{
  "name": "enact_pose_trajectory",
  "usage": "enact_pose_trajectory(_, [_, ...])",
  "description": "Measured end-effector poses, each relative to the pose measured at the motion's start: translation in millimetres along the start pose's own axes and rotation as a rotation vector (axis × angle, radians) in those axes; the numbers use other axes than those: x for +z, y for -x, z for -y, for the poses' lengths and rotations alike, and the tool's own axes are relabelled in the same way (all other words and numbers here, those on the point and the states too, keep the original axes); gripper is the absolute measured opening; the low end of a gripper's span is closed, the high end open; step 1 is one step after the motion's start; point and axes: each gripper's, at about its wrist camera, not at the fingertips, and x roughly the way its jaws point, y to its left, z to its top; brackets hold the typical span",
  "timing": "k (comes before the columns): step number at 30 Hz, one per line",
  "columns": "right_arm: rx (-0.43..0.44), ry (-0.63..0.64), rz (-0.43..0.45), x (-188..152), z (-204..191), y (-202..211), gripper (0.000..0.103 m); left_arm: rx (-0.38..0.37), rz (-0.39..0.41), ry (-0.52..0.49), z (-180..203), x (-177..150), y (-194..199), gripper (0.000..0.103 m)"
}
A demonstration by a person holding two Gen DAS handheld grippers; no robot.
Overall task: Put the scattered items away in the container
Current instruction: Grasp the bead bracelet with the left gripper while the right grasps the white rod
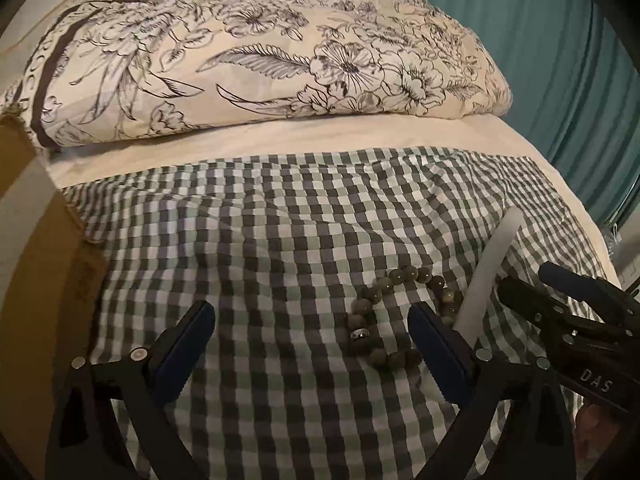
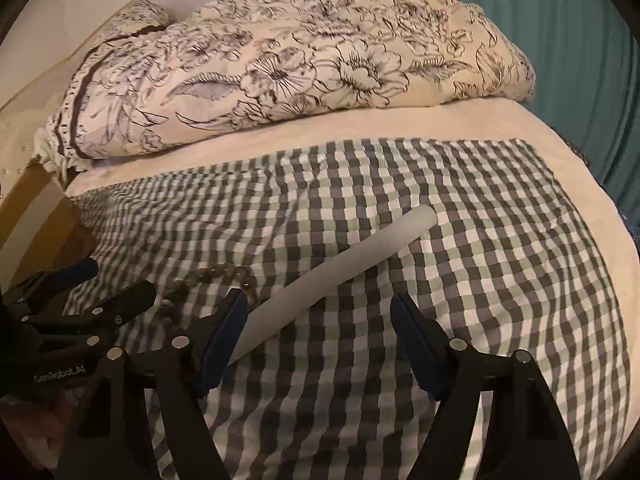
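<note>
A bead bracelet [image 1: 394, 312] of grey-green beads with a silver ring lies on the checked cloth [image 1: 260, 248], just inside my left gripper's right finger. A long white stick [image 1: 490, 268] lies beside it on the right. My left gripper [image 1: 312, 320] is open and empty above the cloth. My right gripper [image 2: 316, 316] is open, with the white stick [image 2: 348, 264] running between its fingers from the left finger's tip. The bracelet [image 2: 216, 276] shows left of it. A cardboard box [image 1: 36, 264] stands at the left edge.
A floral duvet [image 1: 260, 52] is piled at the back of the bed. A teal curtain [image 1: 560, 60] hangs at the right. The cream sheet [image 1: 280, 136] borders the checked cloth. The other gripper [image 1: 580, 308] shows at the right.
</note>
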Motion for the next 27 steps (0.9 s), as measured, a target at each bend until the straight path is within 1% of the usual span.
enact_pose_trajectory(2, [-0.004,-0.001,-0.006,0.3,1.0,-6.2,0.070,-0.005,-0.006,-0.010,3.1,0.0,-6.2,0.096])
enact_pose_trajectory(5, [-0.012,-0.002,-0.025,0.1,0.5,-15.8,0.067,-0.019,-0.019,-0.022,7.5,-0.3,-16.0,0.092])
enact_pose_trajectory(6, [-0.015,-0.003,-0.031,-0.4,0.3,-19.0,0.067,-0.028,-0.030,-0.026,9.0,-0.9,-20.2,0.088])
enact_pose_trajectory(7, [-0.023,0.000,-0.043,-1.4,-0.4,-23.3,0.067,-0.037,-0.058,-0.033,10.7,-1.6,-26.9,0.079])
enact_pose_trajectory(8, [-0.030,0.001,-0.058,-3.2,-0.2,-28.4,0.067,-0.023,-0.092,-0.046,13.3,-3.2,-35.5,0.077])
enact_pose_trajectory(9, [-0.033,0.000,-0.066,-4.2,0.0,-31.2,0.067,-0.006,-0.087,-0.055,15.4,-4.8,-38.5,0.077])
enact_pose_trajectory(11, [-0.047,0.005,-0.064,-7.5,-1.3,-35.7,0.068,-0.002,-0.061,-0.054,16.8,-6.1,-38.6,0.074])
enact_pose_trajectory(12, [-0.057,0.010,-0.053,-8.7,-2.3,-35.8,0.068,-0.006,-0.055,-0.051,16.1,-6.2,-38.4,0.071])
enact_pose_trajectory(13, [-0.068,0.018,-0.041,-10.6,-4.2,-35.4,0.068,-0.010,-0.049,-0.047,15.2,-6.1,-37.9,0.062])
enact_pose_trajectory(14, [-0.078,0.026,-0.033,-11.7,-5.9,-35.3,0.068,-0.005,-0.043,-0.042,14.6,-5.9,-36.6,0.057])
enact_pose_trajectory(16, [-0.094,0.041,-0.022,-13.2,-8.5,-34.5,0.068,-0.006,-0.040,-0.038,13.6,-5.2,-34.7,0.037])
enact_pose_trajectory(17, [-0.095,0.041,-0.020,-12.4,-8.0,-34.3,0.067,-0.008,-0.040,-0.035,13.0,-4.6,-34.2,0.033])
enact_pose_trajectory(18, [-0.093,0.037,-0.022,-12.1,-6.9,-33.8,0.066,-0.013,-0.044,-0.032,11.5,-3.7,-33.4,0.025])
enact_pose_trajectory(20, [-0.079,0.033,-0.021,-10.9,-6.3,-31.5,0.051,-0.021,-0.055,-0.020,9.7,-2.1,-31.6,0.014])
enact_pose_trajectory(21, [-0.072,0.038,-0.020,-10.9,-8.0,-29.5,0.045,-0.029,-0.060,-0.010,7.6,-1.0,-30.2,0.013])
enact_pose_trajectory(23, [-0.062,0.051,-0.018,-11.7,-13.3,-26.1,0.024,-0.047,-0.067,0.006,4.1,-1.1,-26.6,0.013])
enact_pose_trajectory(24, [-0.058,0.061,-0.020,-13.0,-16.5,-24.0,0.021,-0.047,-0.063,0.006,3.3,-2.2,-22.9,0.012])
enact_pose_trajectory(26, [-0.062,0.072,-0.009,-15.7,-21.7,-17.7,0.010,-0.041,-0.046,0.001,2.2,-5.7,-11.7,0.011])
enact_pose_trajectory(27, [-0.057,0.067,-0.001,-17.1,-22.1,-13.0,0.006,-0.040,-0.038,-0.001,1.9,-7.4,-6.9,0.011])
